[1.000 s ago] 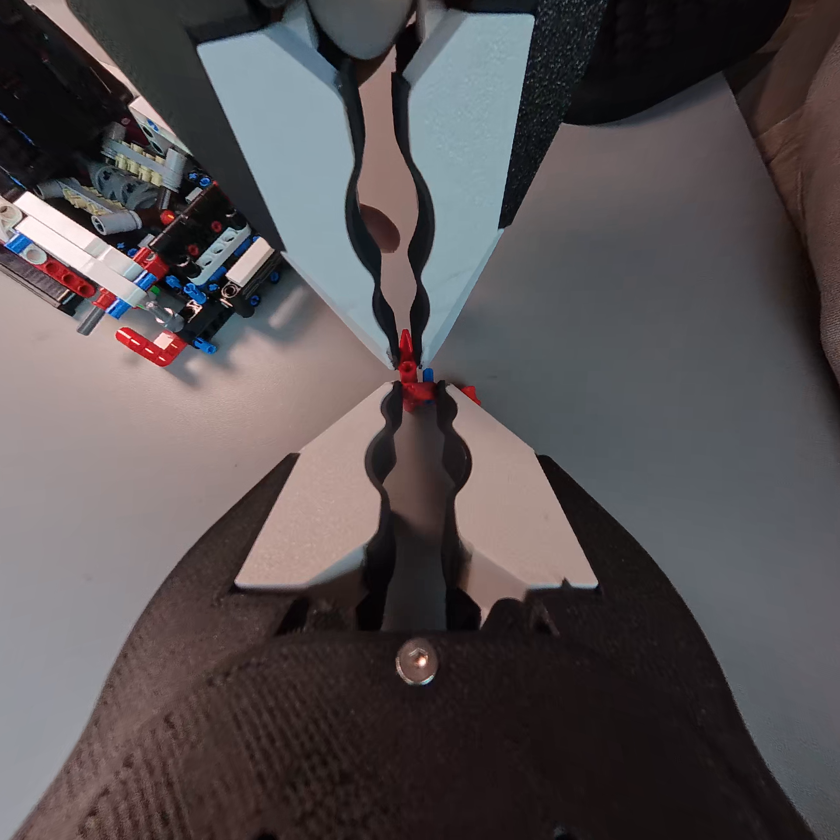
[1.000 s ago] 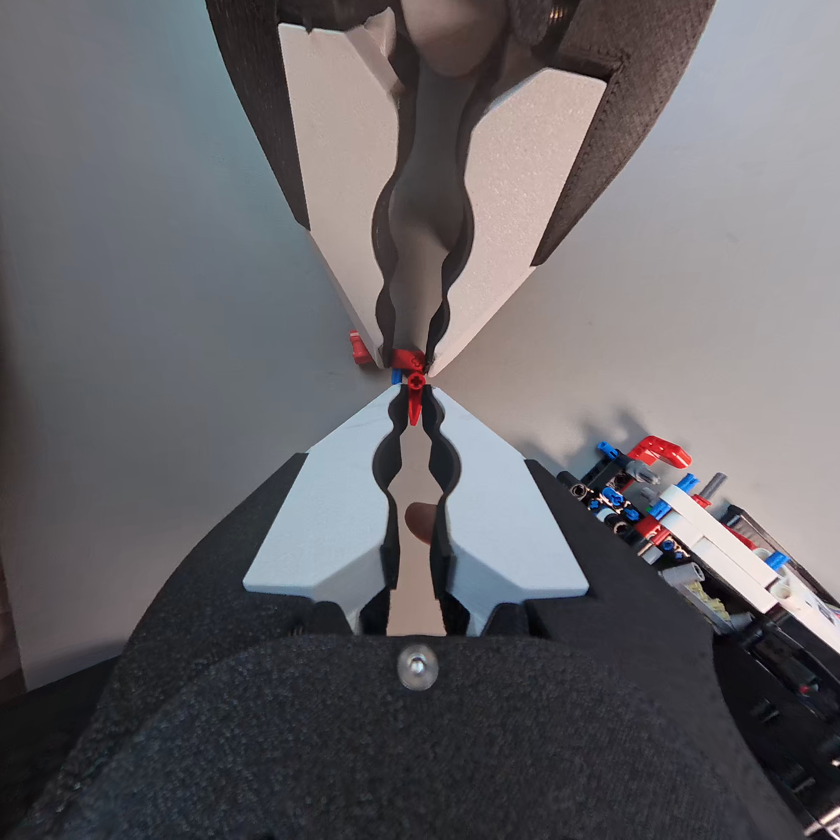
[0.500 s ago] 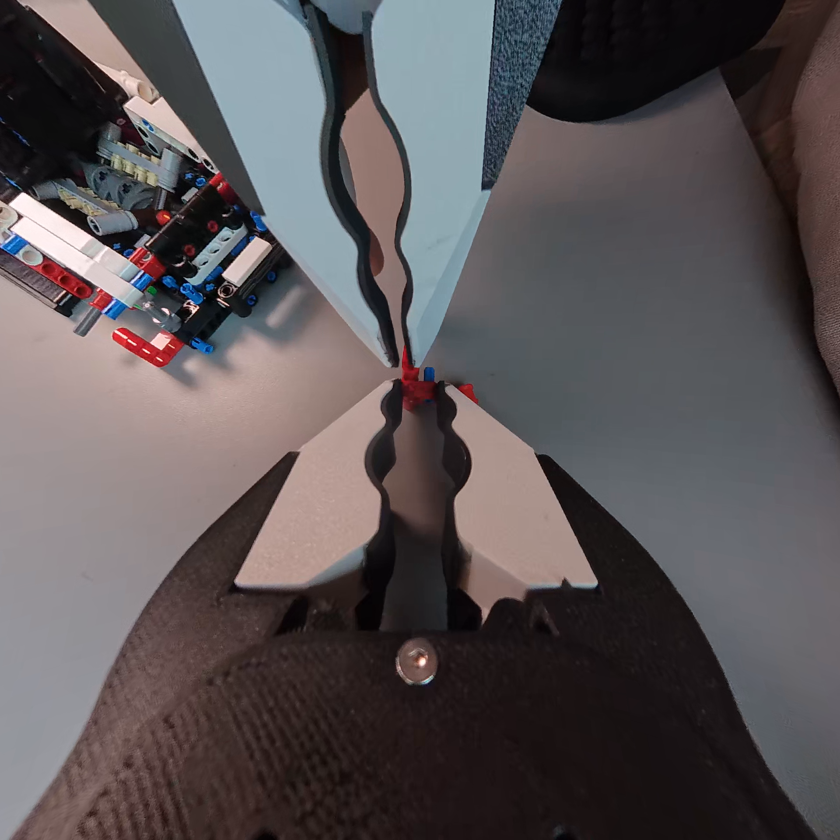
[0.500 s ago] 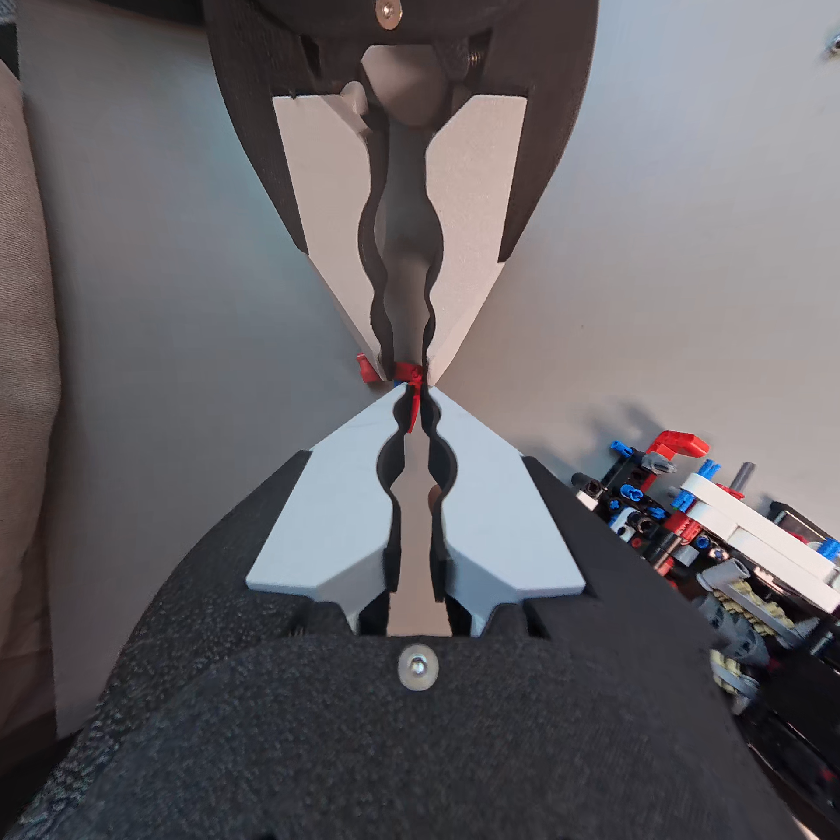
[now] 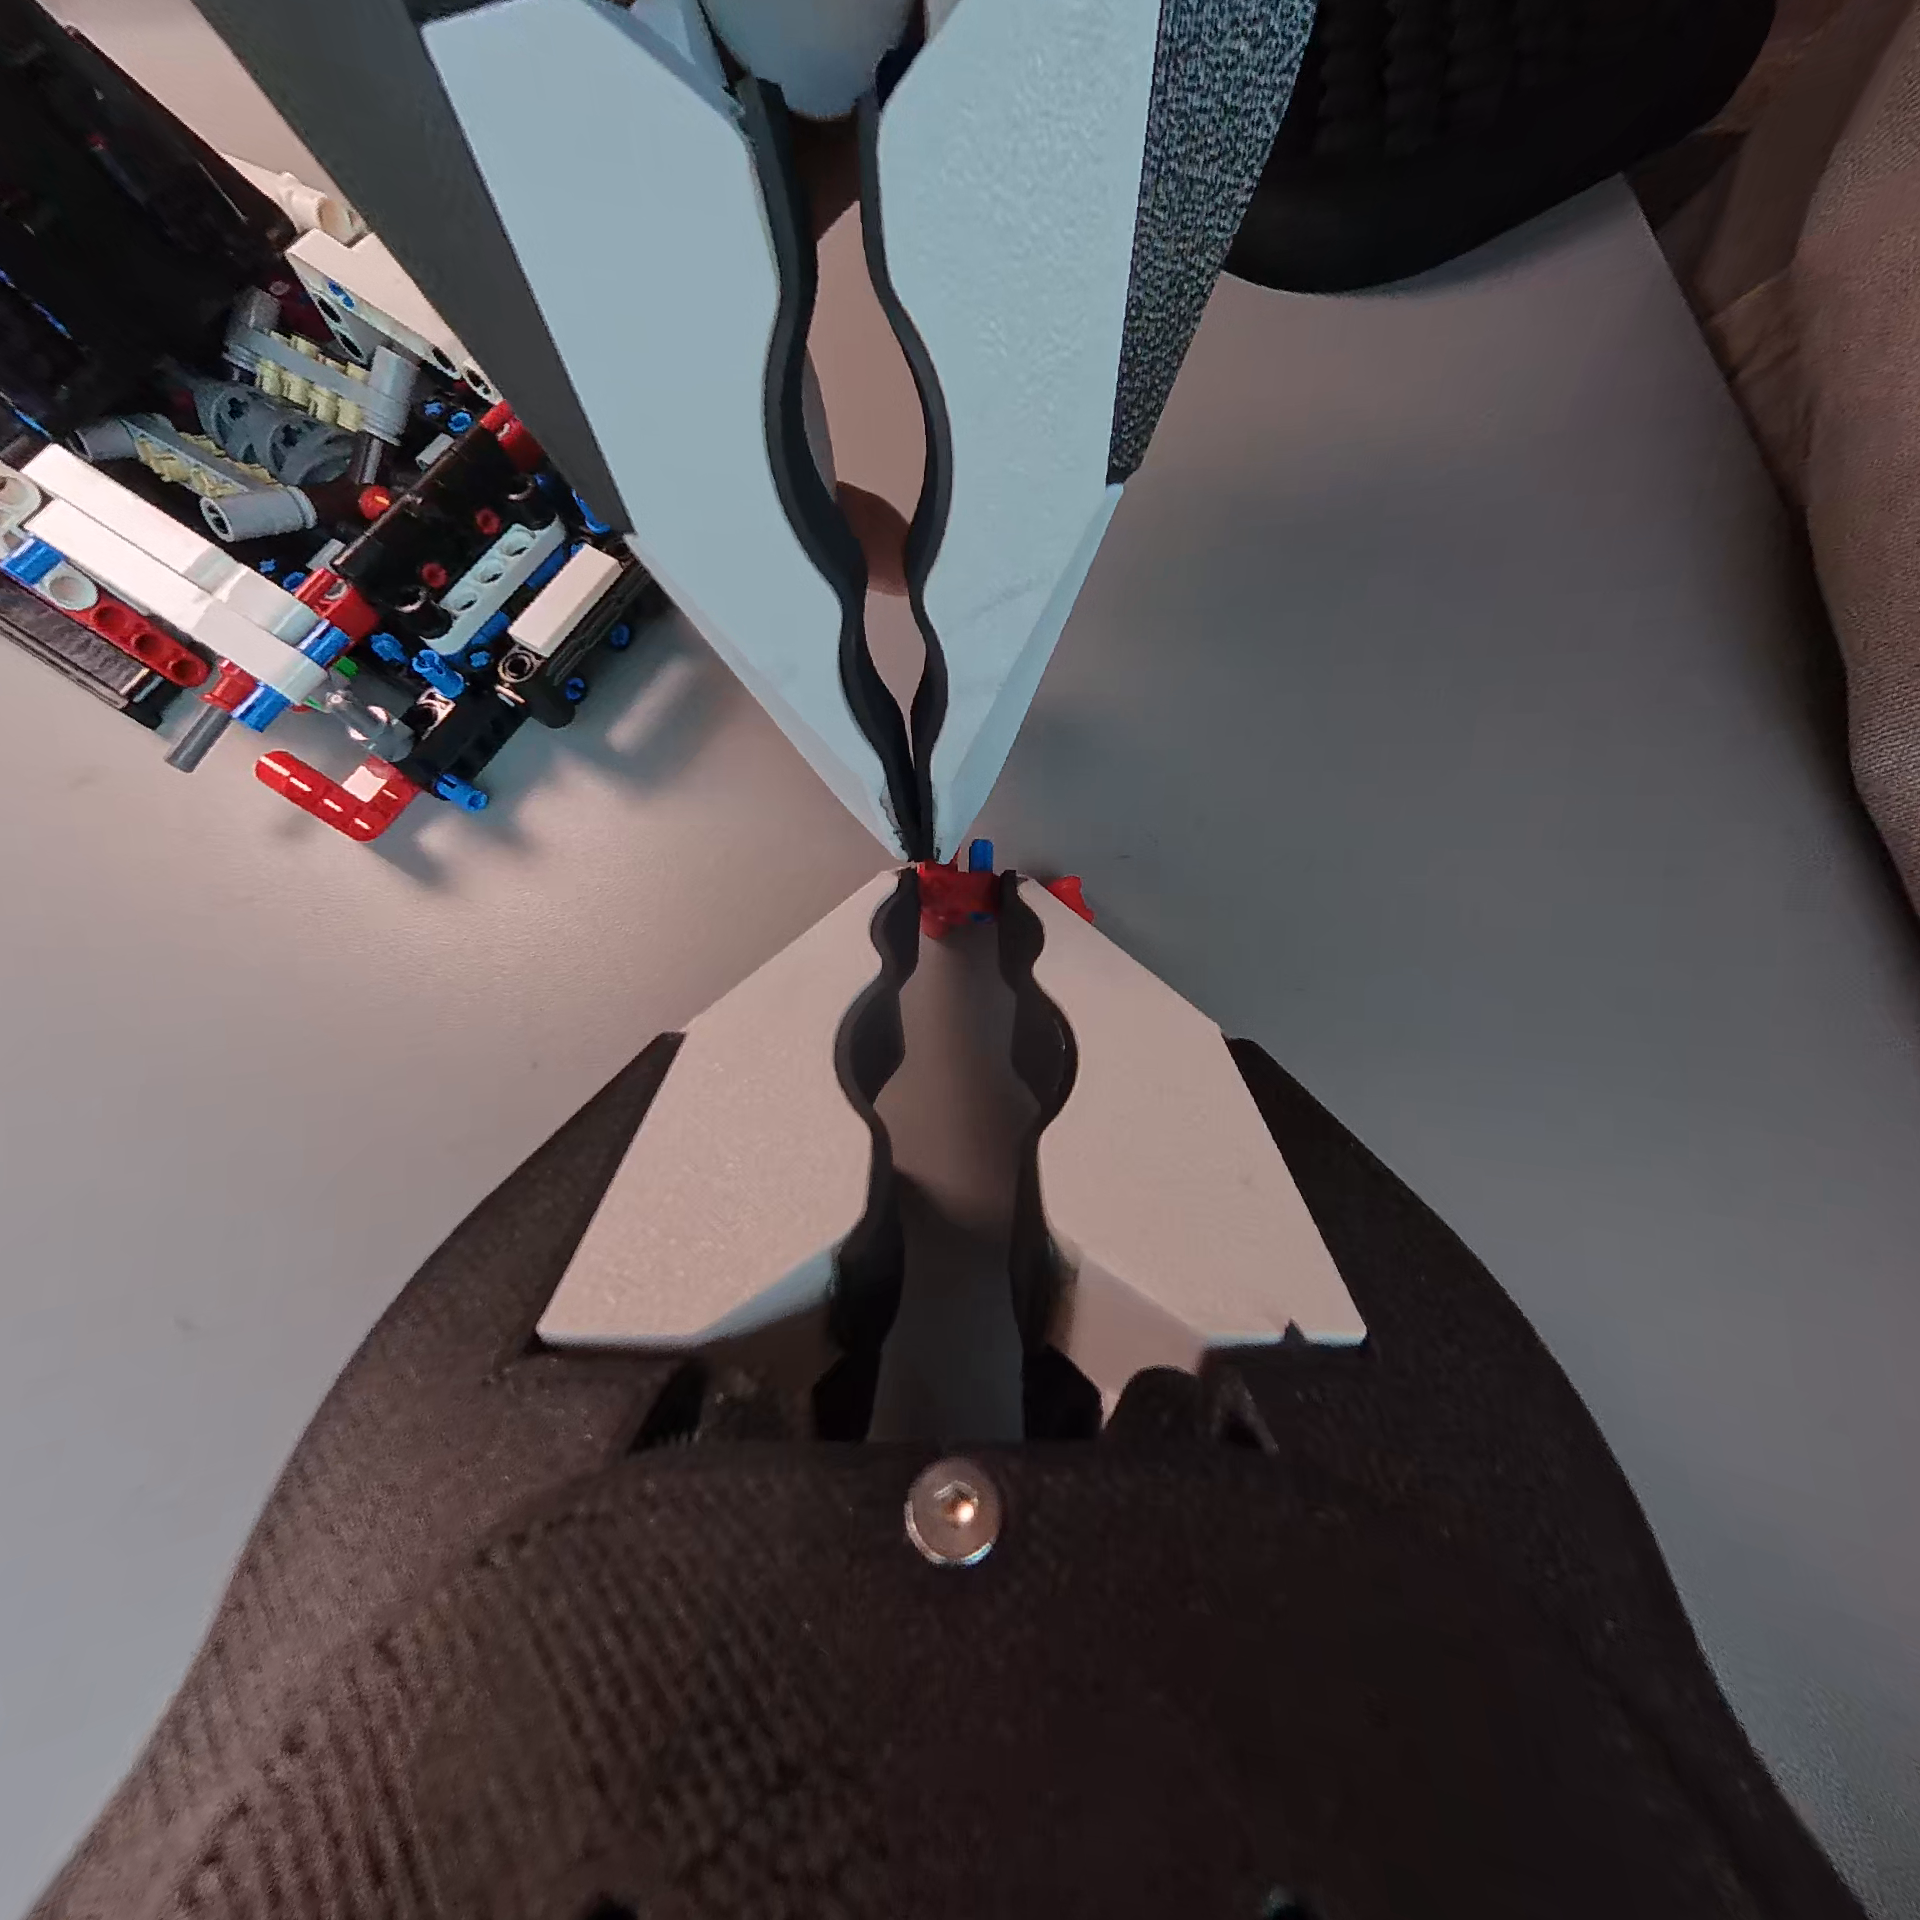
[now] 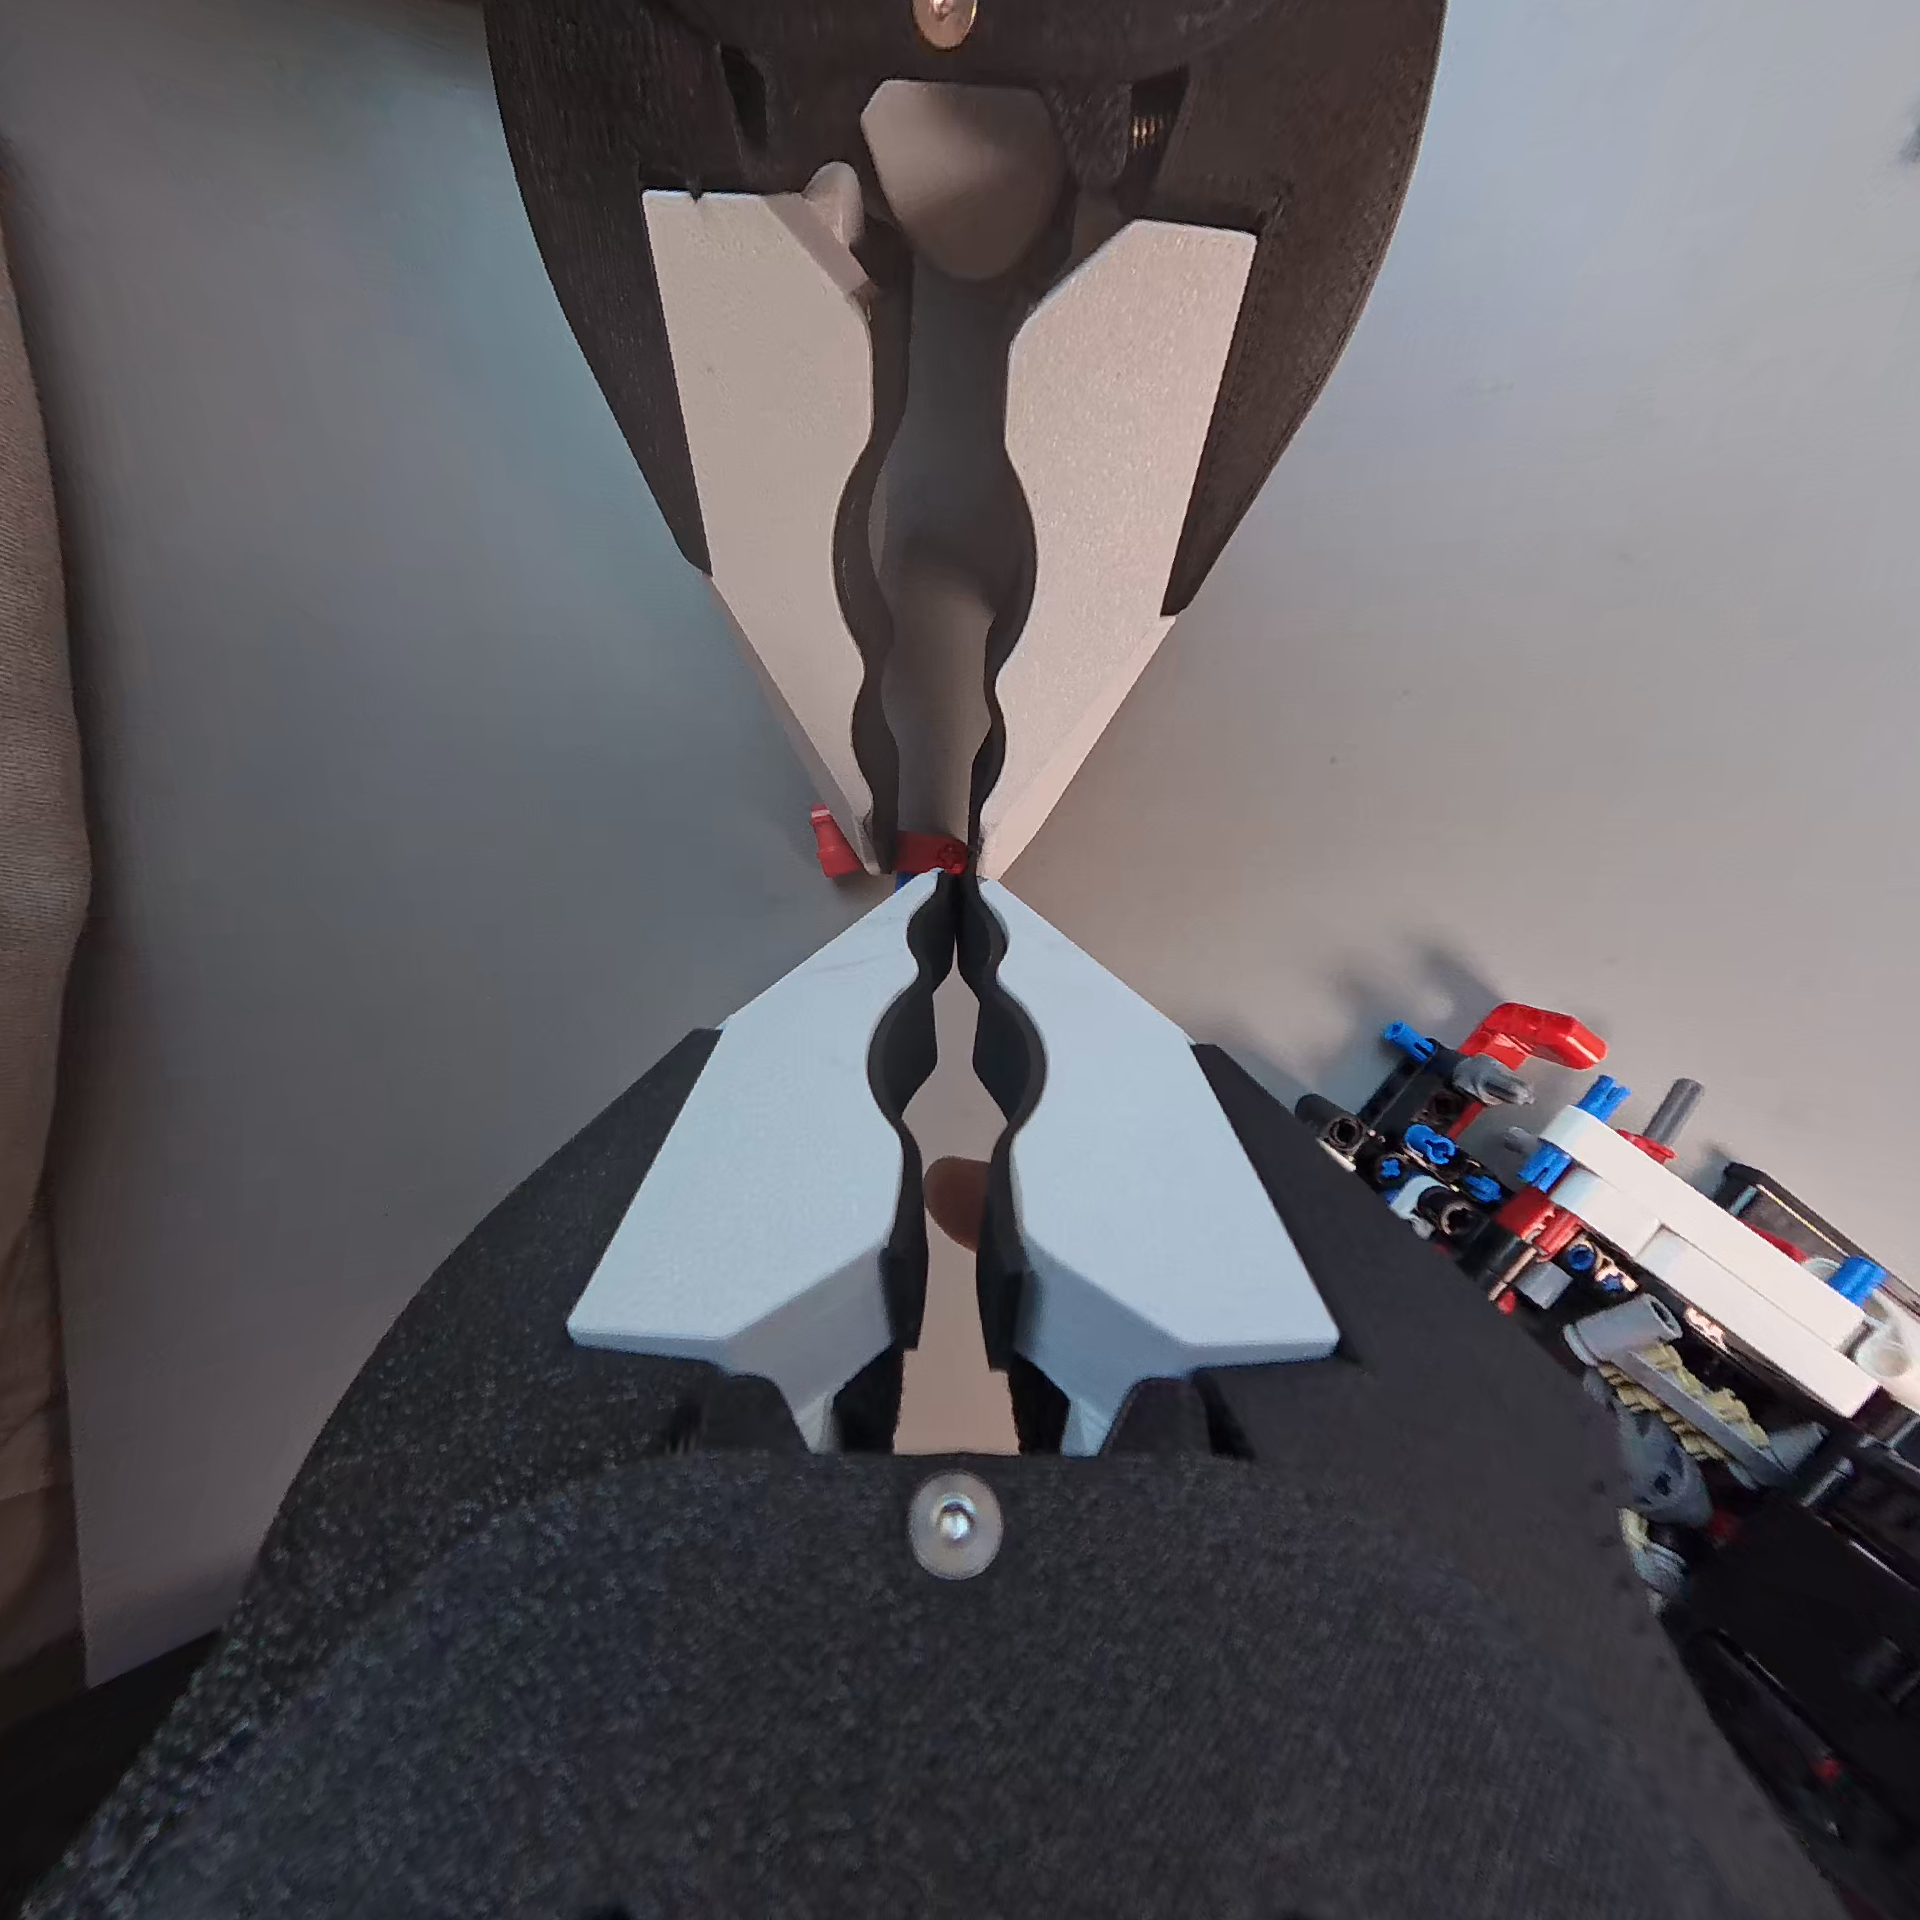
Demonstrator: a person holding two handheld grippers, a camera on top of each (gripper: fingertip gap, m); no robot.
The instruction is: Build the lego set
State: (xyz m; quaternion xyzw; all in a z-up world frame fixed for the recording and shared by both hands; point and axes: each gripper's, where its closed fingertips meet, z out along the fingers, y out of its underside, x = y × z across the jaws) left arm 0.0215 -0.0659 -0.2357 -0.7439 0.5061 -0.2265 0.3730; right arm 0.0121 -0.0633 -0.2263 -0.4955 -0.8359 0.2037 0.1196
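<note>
My left gripper [image 5: 958, 885] is shut on a small red connector with a blue pin [image 5: 954, 896], held above the grey table. My right gripper [image 6: 956, 883] faces it tip to tip. Its black pads meet at the tips and touch the red connector [image 6: 928, 852]. No piece shows between the right pads. A further red bit [image 5: 1070, 899] sticks out beside the left finger and also shows in the right wrist view [image 6: 828, 842]. The partly built black, white and red lego model [image 5: 312, 540] lies off to the side on the table [image 6: 1662, 1247].
A red L-shaped beam [image 5: 332, 800] juts out at the near corner of the model [image 6: 1538, 1034]. Beige fabric [image 5: 1849, 520] borders the table edge [image 6: 31, 831]. The bare grey table top [image 5: 1455, 935] spreads around the grippers. My left and right fingertips are right by each other.
The red pin that stuck out of the right gripper's tips no longer shows. The right tips have closed in onto the red connector. The left gripper has stayed put.
</note>
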